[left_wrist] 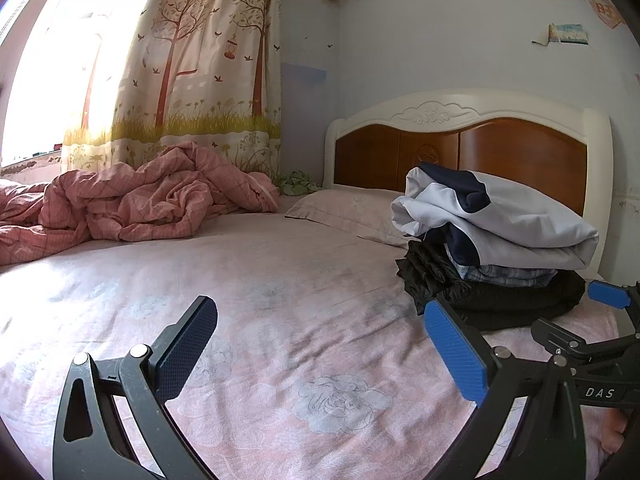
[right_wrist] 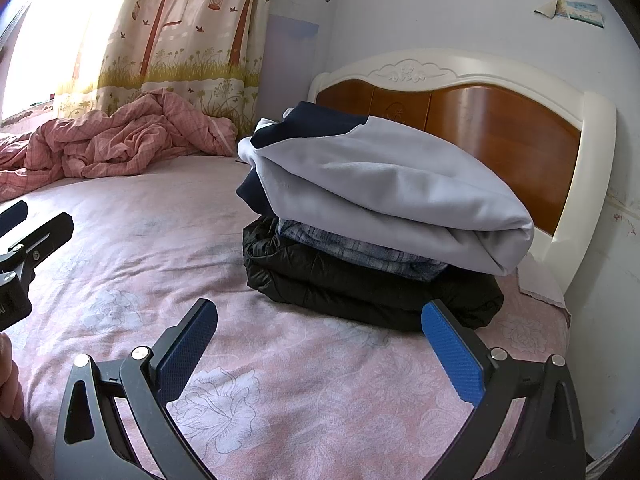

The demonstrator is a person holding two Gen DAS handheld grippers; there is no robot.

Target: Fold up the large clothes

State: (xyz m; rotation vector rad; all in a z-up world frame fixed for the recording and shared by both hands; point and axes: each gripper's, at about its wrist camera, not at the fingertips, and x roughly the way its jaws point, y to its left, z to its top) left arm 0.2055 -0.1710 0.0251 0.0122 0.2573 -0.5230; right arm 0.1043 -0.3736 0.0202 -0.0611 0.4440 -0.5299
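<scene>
Both tools are empty right now. The left gripper point(left_wrist: 320, 354) has its two blue pads spread wide apart and holds nothing, and it hangs over a bare part of the bed with the pink flowered sheet point(left_wrist: 280, 280). The right gripper point(right_wrist: 320, 354) is spread wide too and holds nothing; it sits just in front of the pile of folded clothes point(right_wrist: 372, 216). The pile rests near the white and brown wooden headboard point(right_wrist: 500, 120), on the side of the bed, so the middle stays free for folding. At the bottom of the pile lies a black puffy jacket point(right_wrist: 360, 288). On it lies a blue and white checked garment point(right_wrist: 360, 250), and on top sits a light grey top with dark blue patches point(right_wrist: 384, 176). The biggest, heaviest thing is at the bottom, which I think helps the pile stay up. The top piece leans over the edge a little, so a bump could make it slide. A crumpled pink checked quilt point(left_wrist: 140, 200) is pushed far away by the curtain with brown trees point(left_wrist: 192, 60), out of the way. A flat pink pillow point(left_wrist: 352, 212) lies by the headboard. No loose clothes show on the sheet, so I think the folding is almost done or a new piece must be fetched.
</scene>
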